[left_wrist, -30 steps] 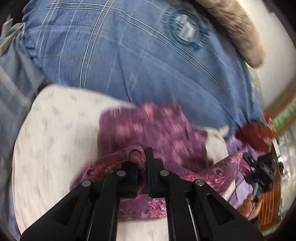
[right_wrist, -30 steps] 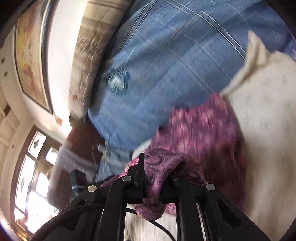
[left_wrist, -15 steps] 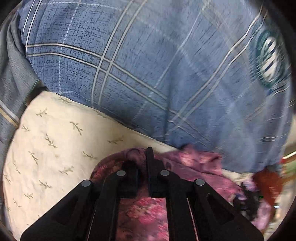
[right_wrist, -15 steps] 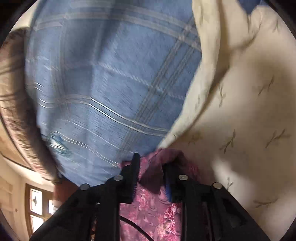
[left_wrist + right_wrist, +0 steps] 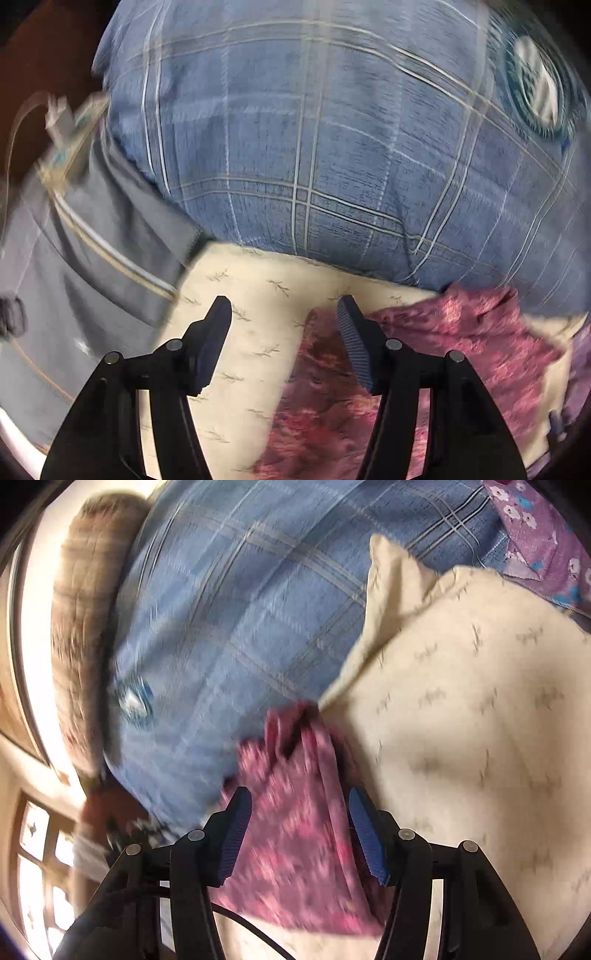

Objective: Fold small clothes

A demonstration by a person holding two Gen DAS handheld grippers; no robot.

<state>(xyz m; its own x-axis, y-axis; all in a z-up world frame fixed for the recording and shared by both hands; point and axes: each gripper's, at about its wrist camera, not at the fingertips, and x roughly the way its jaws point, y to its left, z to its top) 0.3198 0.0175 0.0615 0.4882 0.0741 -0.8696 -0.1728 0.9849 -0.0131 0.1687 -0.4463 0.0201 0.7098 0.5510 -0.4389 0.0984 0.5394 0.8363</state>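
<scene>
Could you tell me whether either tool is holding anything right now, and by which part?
Nothing is held. Both tools' jaws are opening: the left tool over the cream cloth, the right tool around the magenta garment without pressing it.

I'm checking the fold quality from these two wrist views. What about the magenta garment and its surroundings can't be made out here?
- Magenta garment, left wrist view: the lower edge is cut off by the frame and partly covered by the left gripper, whose jaws are opening.
- Same garment, right wrist view: motion blur hides the folds; the right gripper, jaws opening, hides its sides.
- Round emblem on the blue plaid bedding: too blurred to read.
</scene>
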